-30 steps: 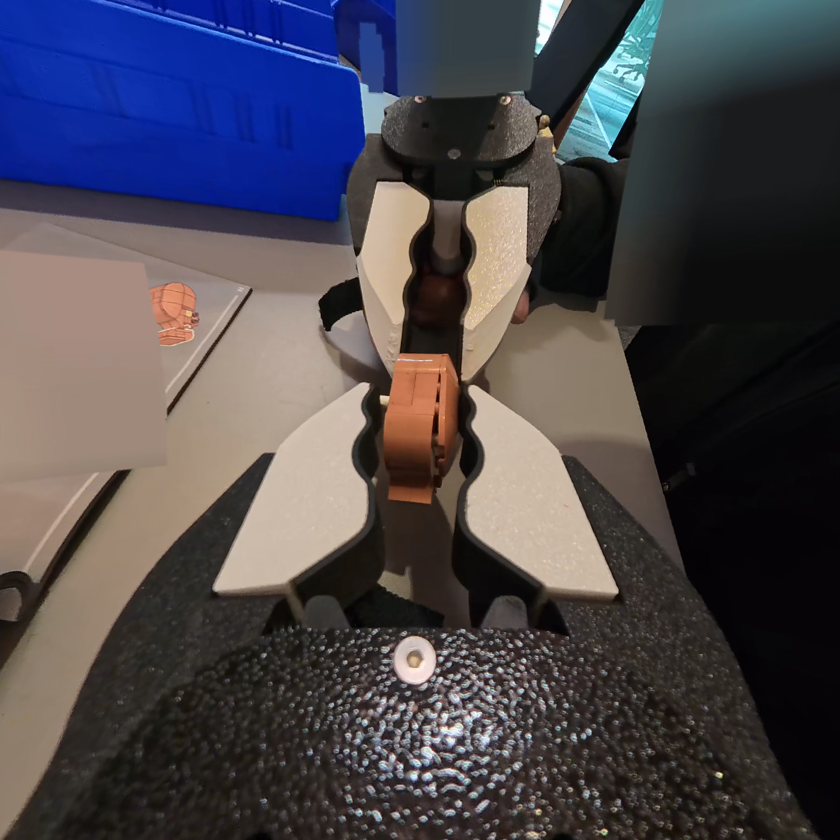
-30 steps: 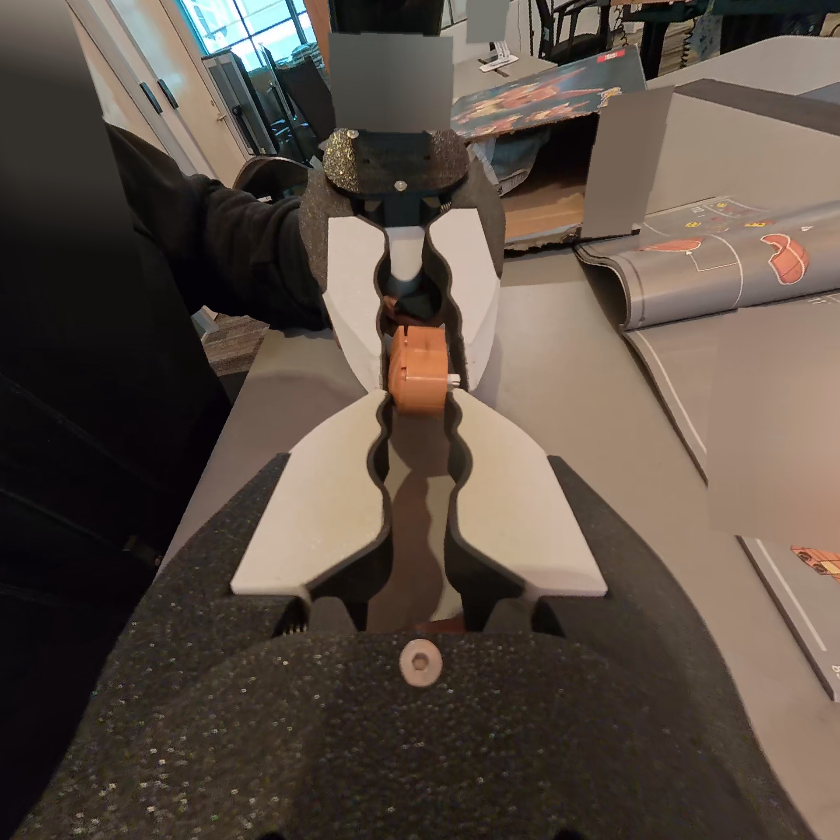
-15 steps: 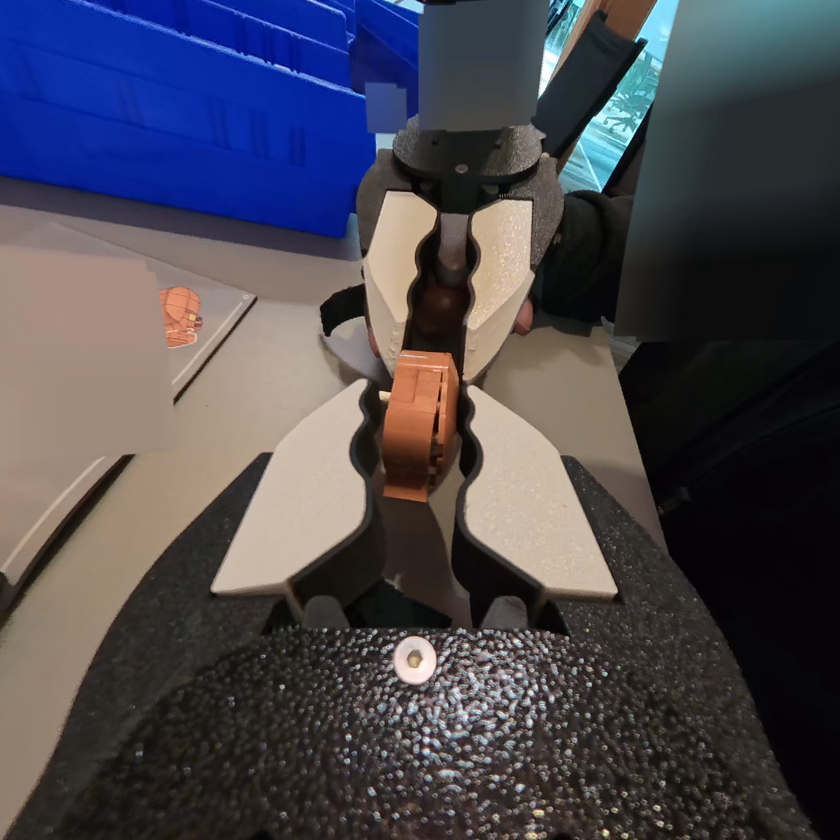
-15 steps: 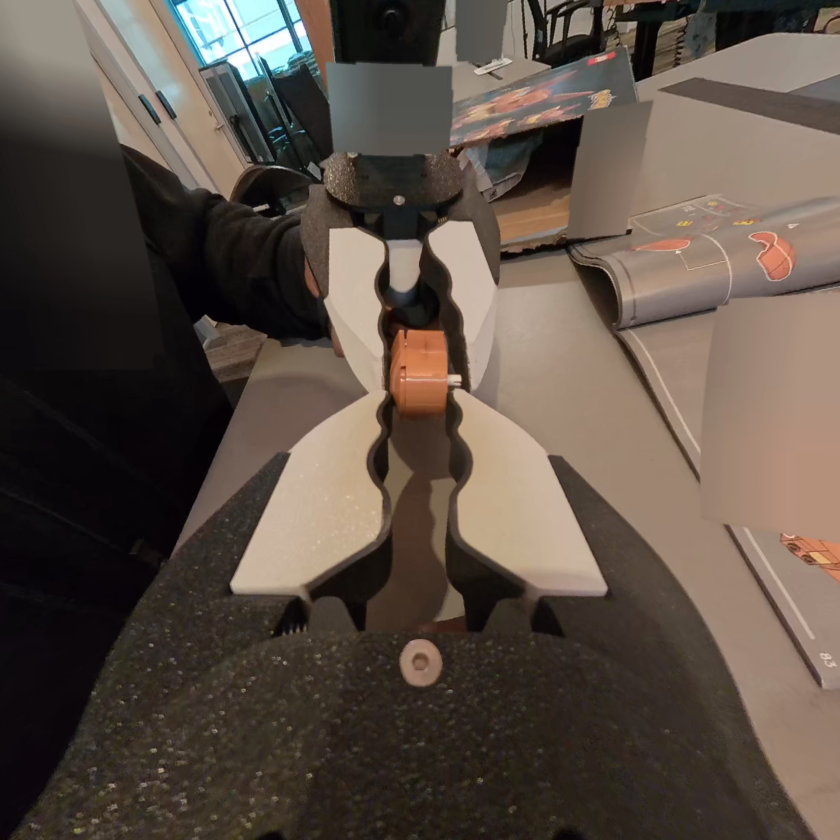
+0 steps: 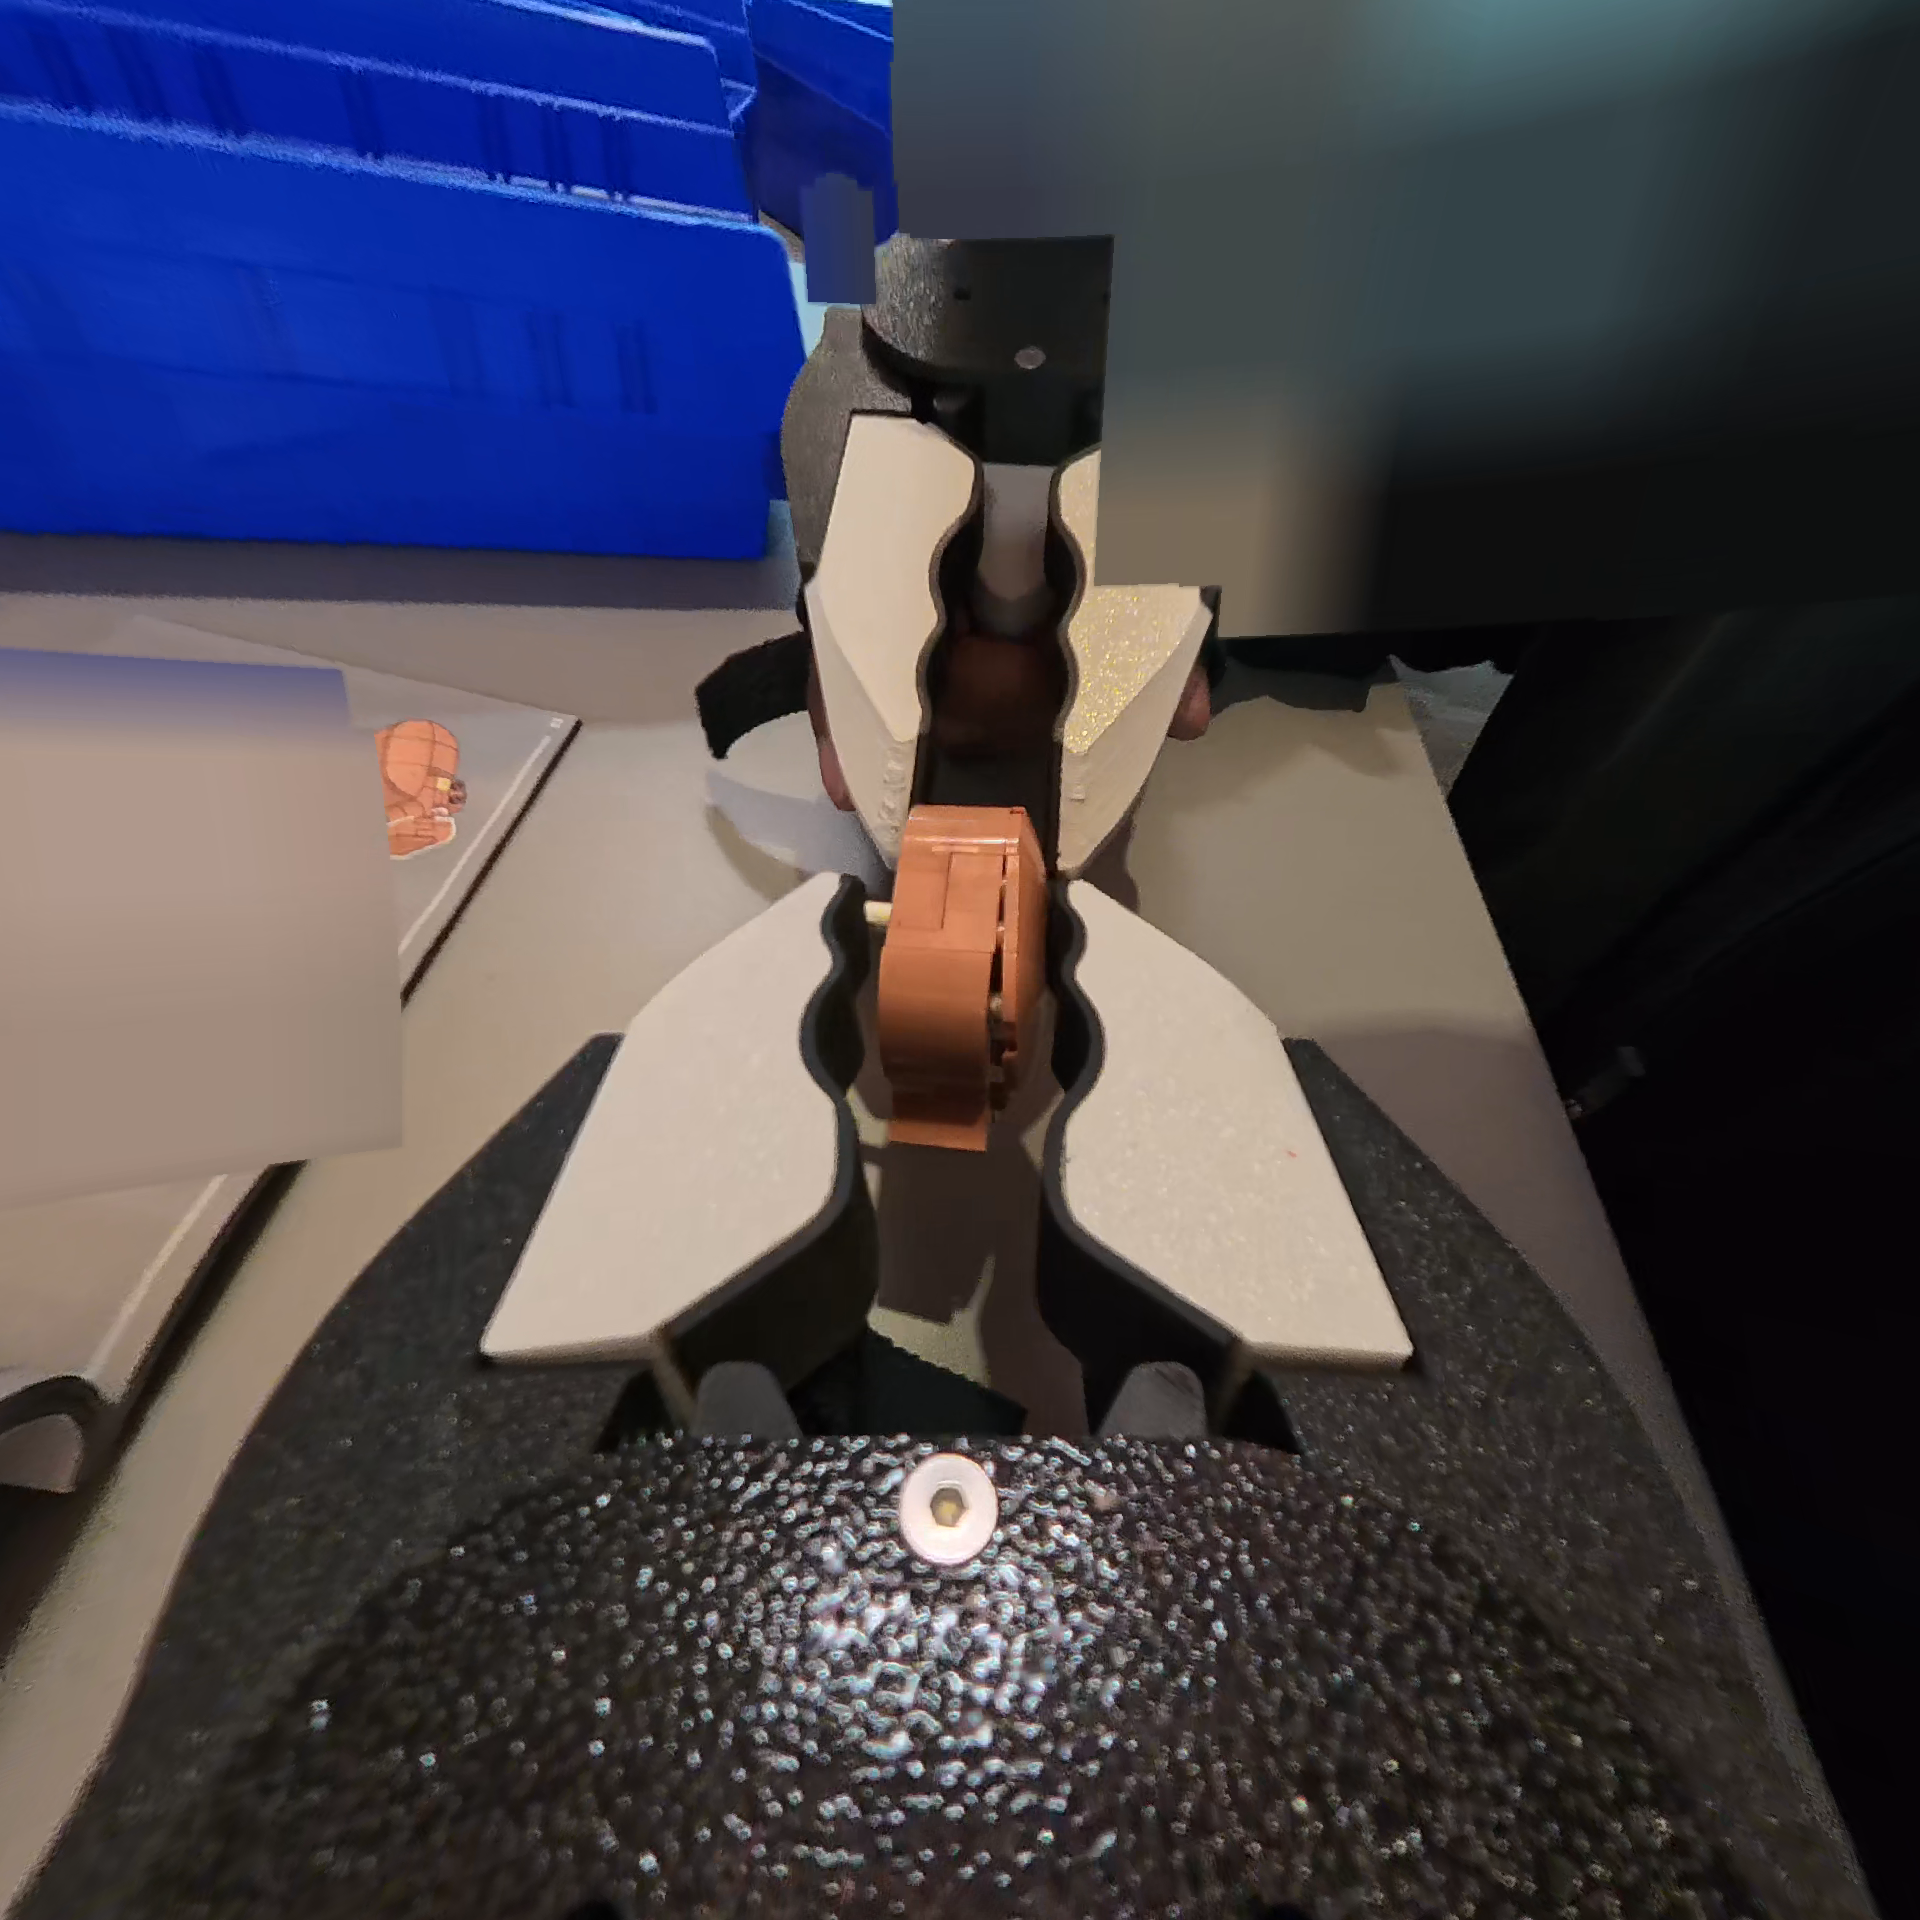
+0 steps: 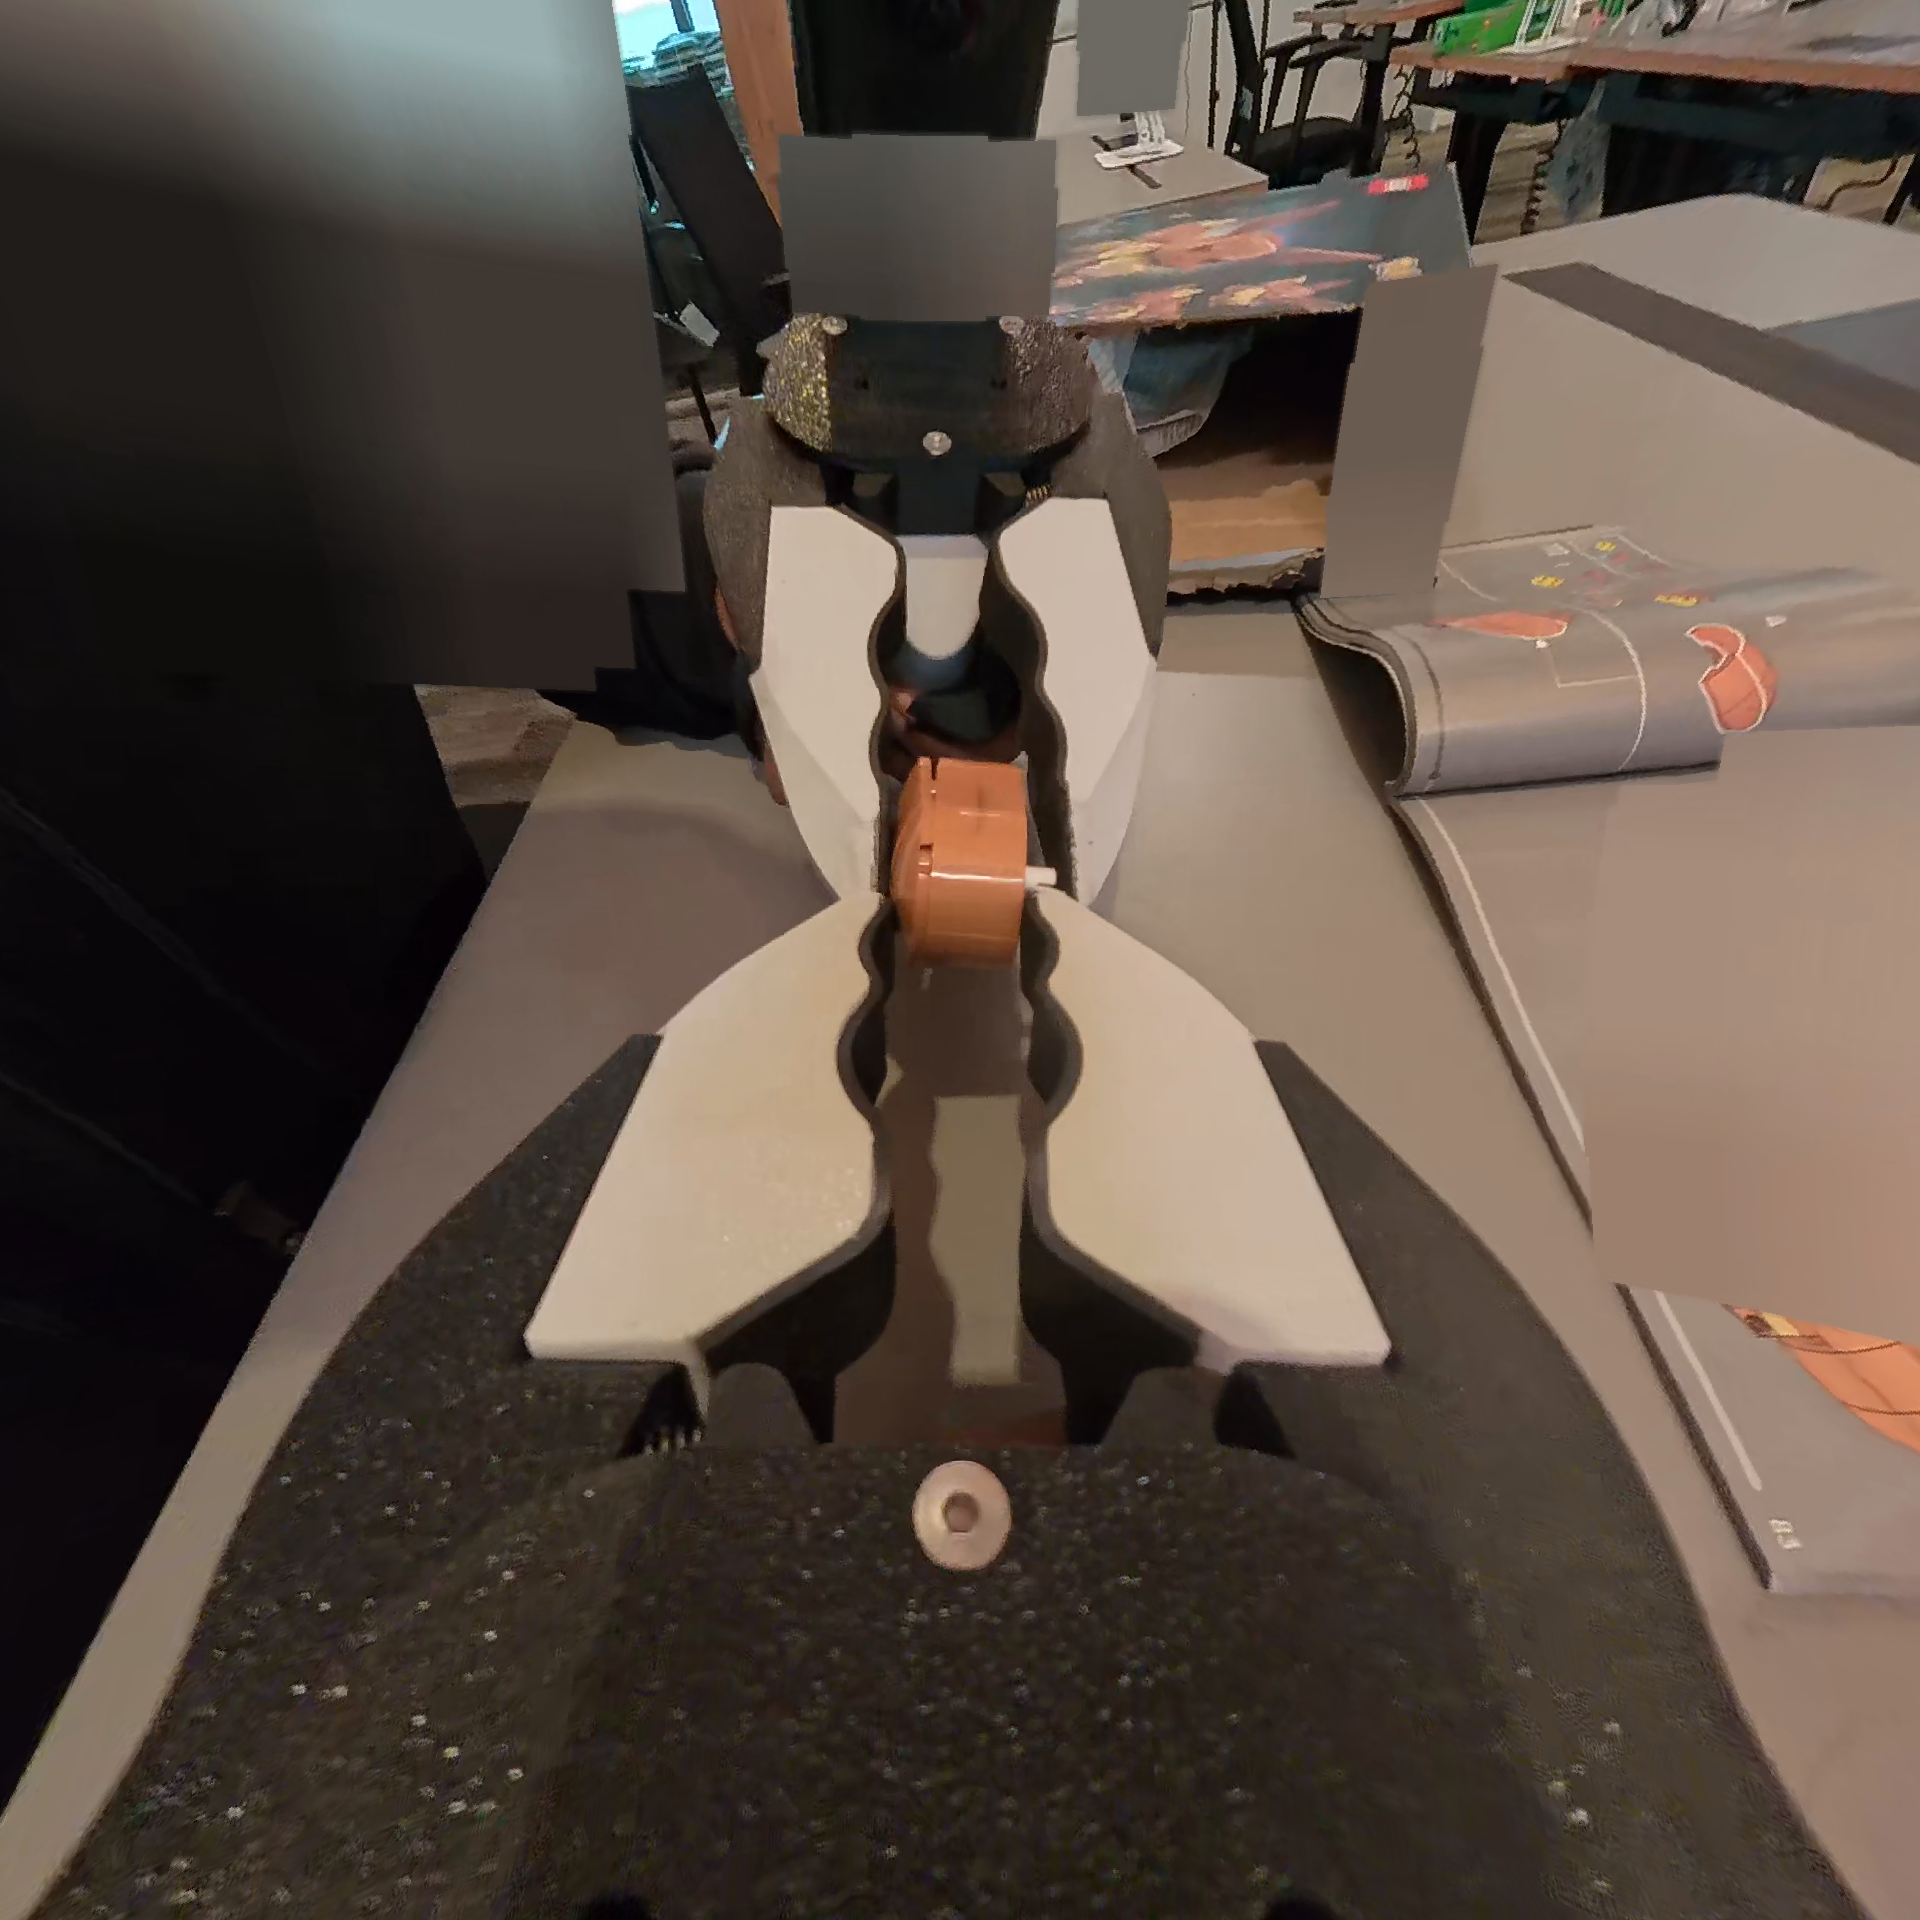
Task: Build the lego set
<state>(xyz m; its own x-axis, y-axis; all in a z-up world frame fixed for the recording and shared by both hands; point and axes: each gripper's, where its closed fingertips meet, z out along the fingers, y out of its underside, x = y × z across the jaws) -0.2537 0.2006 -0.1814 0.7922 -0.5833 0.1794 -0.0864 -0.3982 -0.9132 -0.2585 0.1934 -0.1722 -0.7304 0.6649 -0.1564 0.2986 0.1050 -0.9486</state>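
Both grippers meet tip to tip above the grey desk point(image 5: 1278, 831) — the left gripper point(image 5: 951, 935) and right gripper point(image 6: 951, 914) each have their fingers clamped on the brown lego assembly point(image 5: 951, 977) held between them.

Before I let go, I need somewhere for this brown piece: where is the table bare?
Bare table lies right of the grippers, up to the manual. In the left view, a strip runs between the booklet and grippers, below the blue bins. The piece area is crowded.
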